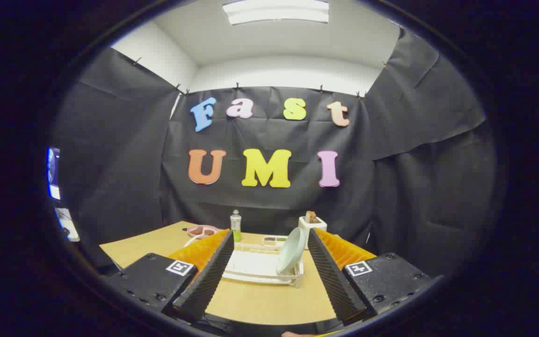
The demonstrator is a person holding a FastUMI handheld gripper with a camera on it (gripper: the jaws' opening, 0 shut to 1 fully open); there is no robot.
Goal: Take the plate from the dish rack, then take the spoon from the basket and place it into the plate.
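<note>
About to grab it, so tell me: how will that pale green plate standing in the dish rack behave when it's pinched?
The plate stands on edge in the dish rack, so a push could tip it. It looks rigid and smooth, perhaps slippery. The open gripper fingers are ridged, which should help.

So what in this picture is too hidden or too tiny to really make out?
- Spoon: the white basket stands beyond the right finger; something brown pokes out, too small to identify.
- Pink dish beyond the left finger: its dark contents are too small to name.
- Dish rack: the fingers of the open gripper cover both its sides.
- Plate: upright in the rack, its far face is turned away.
- Bottle: label unreadable.
</note>
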